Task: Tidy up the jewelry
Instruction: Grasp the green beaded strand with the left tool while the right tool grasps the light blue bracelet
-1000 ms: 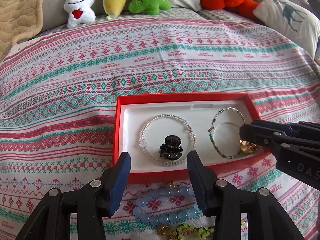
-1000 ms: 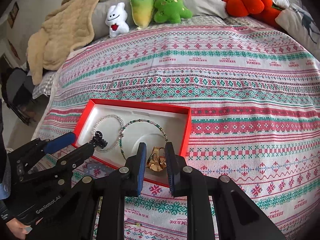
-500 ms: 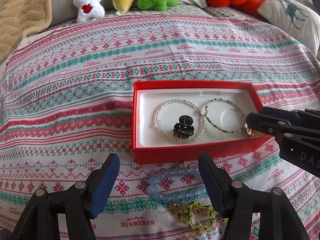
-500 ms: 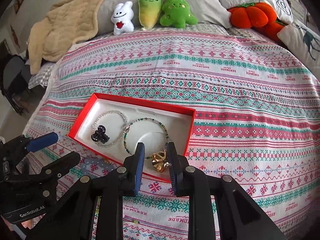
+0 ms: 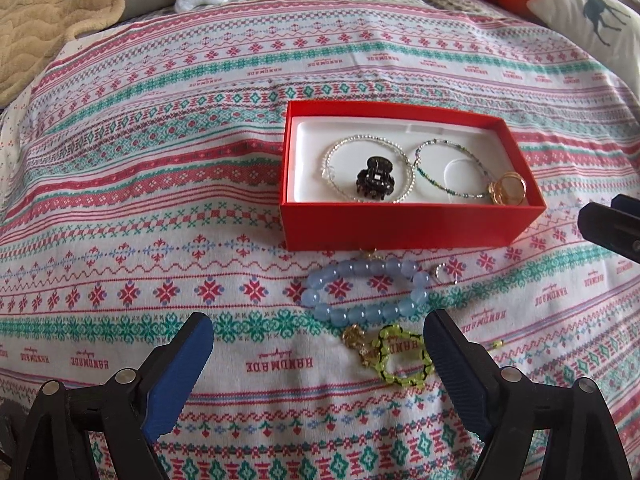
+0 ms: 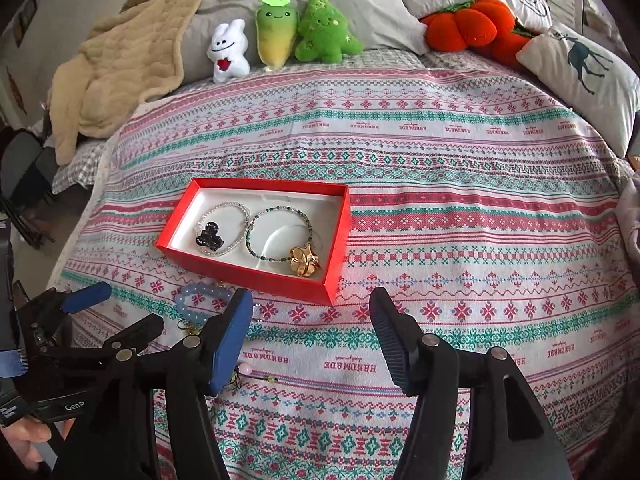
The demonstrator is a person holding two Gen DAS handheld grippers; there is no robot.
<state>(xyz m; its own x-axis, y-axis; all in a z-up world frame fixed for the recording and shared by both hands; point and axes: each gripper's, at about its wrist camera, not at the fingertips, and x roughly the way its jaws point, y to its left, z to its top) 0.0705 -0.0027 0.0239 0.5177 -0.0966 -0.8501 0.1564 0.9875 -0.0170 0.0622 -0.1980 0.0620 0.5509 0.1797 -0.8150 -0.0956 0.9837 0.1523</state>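
My left tool (image 5: 318,354) and right tool (image 6: 312,332) hover over the bed, both empty with jaws opening wide, the red box (image 5: 404,226) at twelve o'clock holding a gold ring (image 6: 305,261) and black hair claw (image 5: 375,182), a blue bead bracelet (image 5: 366,290) lying outside it.

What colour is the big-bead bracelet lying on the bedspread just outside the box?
Translucent pale blue bracelet; the left wrist view shows it best.
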